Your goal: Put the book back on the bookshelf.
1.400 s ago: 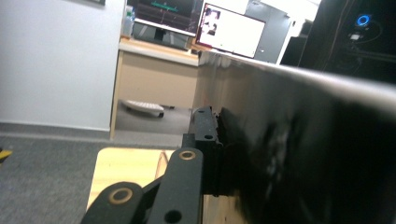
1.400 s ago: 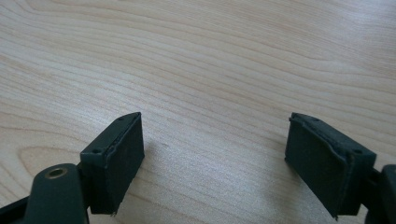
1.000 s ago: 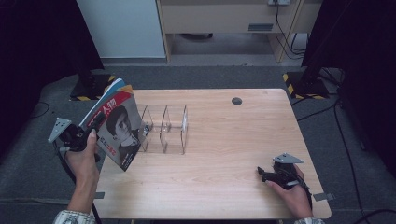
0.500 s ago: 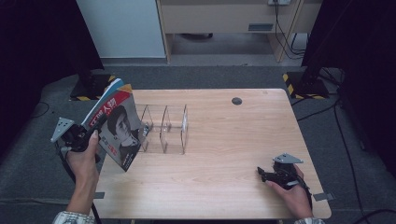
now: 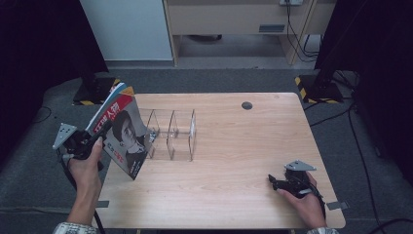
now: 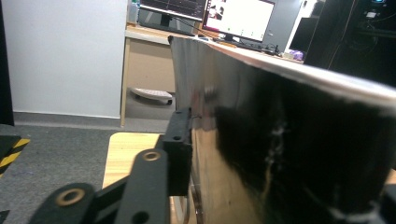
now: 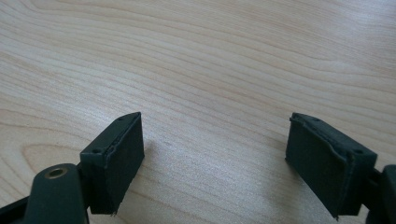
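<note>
While the left gripper [image 5: 97, 138] sits at the left edge of the table [image 5: 234, 195], a magazine [image 5: 119, 134] stands tilted between its jaws, its cover with a portrait and red title band facing the person and its lower corner resting on the wood just right of the gripper. In the left gripper view the one jaw that shows lies close along the magazine's [image 6: 289, 140] glossy dark face (whether its pad presses or merely lies beside the paper cannot be told from here). These jaws have just been opening, with the magazine between them. The left hand [image 5: 85, 168] wraps the gripper's body from below, the grey three-cornered plate to its left.

Just right of the magazine, and so a little farther right of the left gripper, stands a clear plastic rack [image 5: 173, 134] with upright dividers; the magazine's far edge leans at or against its left end, though actual contact is hard to judge.

Farther right and toward the far edge, a small dark round disc [image 5: 247, 105] is set in the tabletop, well apart from both grippers.

At the near right corner, the right gripper [image 5: 273, 181] rests low on the table in the right hand [image 5: 304, 200], pointing left toward the rack but well apart from it. In the right gripper view its jaws stand wide apart with nothing but bare wood [image 7: 210, 70] between and ahead of them (the pads look slightly worn at the edges)
</note>
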Demonstrator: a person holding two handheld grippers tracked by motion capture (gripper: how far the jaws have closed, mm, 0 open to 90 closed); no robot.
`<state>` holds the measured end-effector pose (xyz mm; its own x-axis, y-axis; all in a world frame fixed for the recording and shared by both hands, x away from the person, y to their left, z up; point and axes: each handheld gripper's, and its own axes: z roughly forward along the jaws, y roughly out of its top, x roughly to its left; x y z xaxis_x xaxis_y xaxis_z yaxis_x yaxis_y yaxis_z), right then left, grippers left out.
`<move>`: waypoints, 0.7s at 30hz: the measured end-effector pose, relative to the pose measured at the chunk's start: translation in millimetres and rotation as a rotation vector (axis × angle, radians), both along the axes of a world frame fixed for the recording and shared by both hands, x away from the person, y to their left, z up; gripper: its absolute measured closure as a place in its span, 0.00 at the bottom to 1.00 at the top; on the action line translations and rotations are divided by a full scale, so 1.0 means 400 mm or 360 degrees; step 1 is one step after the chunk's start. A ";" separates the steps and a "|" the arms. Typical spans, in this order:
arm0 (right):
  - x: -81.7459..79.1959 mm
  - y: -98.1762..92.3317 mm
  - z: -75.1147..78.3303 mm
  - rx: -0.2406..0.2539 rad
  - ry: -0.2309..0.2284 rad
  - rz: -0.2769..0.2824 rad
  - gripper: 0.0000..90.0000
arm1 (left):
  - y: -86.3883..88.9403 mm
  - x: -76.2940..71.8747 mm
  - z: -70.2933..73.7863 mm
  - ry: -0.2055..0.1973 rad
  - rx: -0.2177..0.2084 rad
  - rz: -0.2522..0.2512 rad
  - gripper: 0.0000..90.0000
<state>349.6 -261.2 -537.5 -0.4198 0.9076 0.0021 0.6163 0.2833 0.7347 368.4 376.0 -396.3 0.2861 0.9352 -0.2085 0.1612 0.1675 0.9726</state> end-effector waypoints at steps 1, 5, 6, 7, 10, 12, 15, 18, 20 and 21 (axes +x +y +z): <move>0.000 0.000 0.000 0.0000 0.0001 0.0003 0.22 | 0.000 -0.001 0.000 0.0000 0.0006 0.0011 0.64; 0.000 0.000 0.000 0.0000 0.0000 0.0001 0.22 | -0.001 -0.006 0.000 -0.0016 0.0034 0.0025 0.53; 0.000 0.000 0.000 -0.0001 -0.0001 0.0002 0.22 | -0.002 -0.006 0.000 -0.0016 0.0041 0.0023 0.49; 0.000 0.000 0.000 -0.0002 -0.0004 0.0003 0.22 | -0.003 -0.007 0.000 -0.0013 0.0047 0.0019 0.46; -0.002 0.001 0.000 0.0002 0.0001 0.0000 0.22 | -0.003 -0.009 -0.002 0.0000 0.0064 0.0017 0.38; -0.002 0.002 0.000 0.0002 -0.0002 0.0000 0.22 | -0.004 -0.011 -0.003 0.0005 0.0072 0.0007 0.34; -0.002 0.002 0.000 0.0003 -0.0002 -0.0001 0.22 | -0.004 -0.014 -0.004 0.0010 0.0082 -0.0002 0.29; -0.004 0.003 0.000 0.0006 0.0000 -0.0003 0.22 | -0.002 -0.019 -0.003 0.0009 0.0064 -0.0006 0.23; -0.004 0.003 0.000 0.0007 -0.0001 -0.0004 0.22 | -0.004 -0.022 -0.005 0.0016 0.0083 -0.0002 0.20; -0.004 0.003 0.000 0.0006 -0.0001 -0.0004 0.22 | -0.005 -0.023 -0.006 0.0021 0.0091 -0.0013 0.18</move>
<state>348.1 -260.2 -537.6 -0.4175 0.9087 0.0056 0.6168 0.2788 0.7361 359.3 374.0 -398.7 0.2912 0.9434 -0.1585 0.1754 0.1102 0.9783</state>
